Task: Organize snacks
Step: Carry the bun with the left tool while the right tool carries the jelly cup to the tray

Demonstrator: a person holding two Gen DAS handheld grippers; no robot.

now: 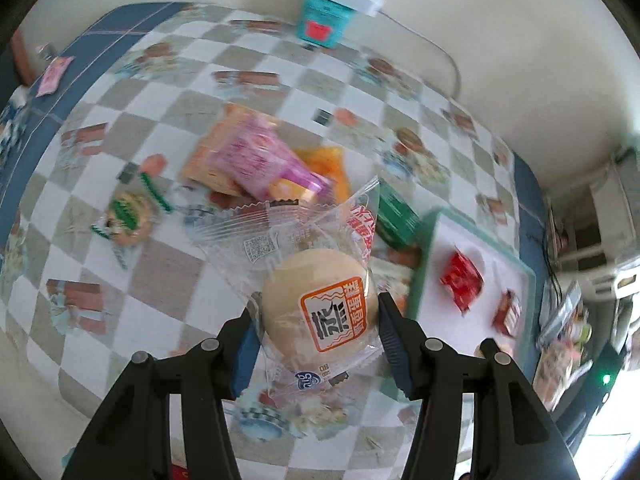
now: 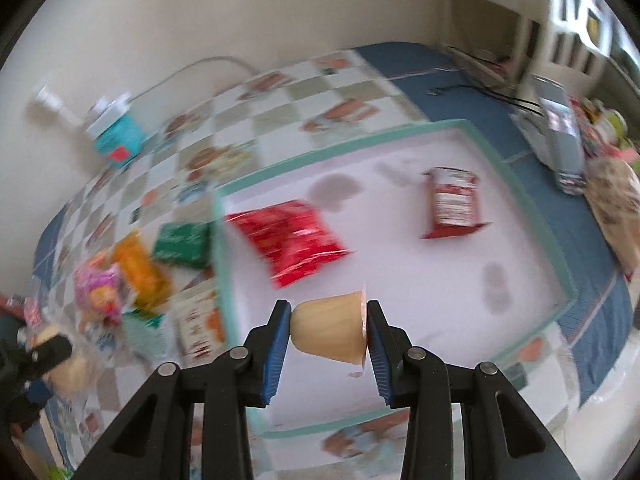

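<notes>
My left gripper (image 1: 318,316) is shut on a round pale bun in a clear wrapper (image 1: 320,304) and holds it above the checked tablecloth. Beyond it lies a pile of snacks: a pink packet (image 1: 256,160), an orange packet (image 1: 328,168), a green box (image 1: 396,212) and a green-edged cookie pack (image 1: 128,212). My right gripper (image 2: 328,320) is shut on a small tan jelly cup (image 2: 330,330), lying sideways between the pads, over the white tray with a teal rim (image 2: 520,184). In that tray rest a red packet (image 2: 292,240) and a red-and-white packet (image 2: 454,204).
A teal box with a white plug and cord (image 1: 324,20) stands by the wall at the back. The tray's rim (image 1: 424,256) shows to the right in the left wrist view. Clutter and a grey device (image 2: 560,148) sit past the table's right end.
</notes>
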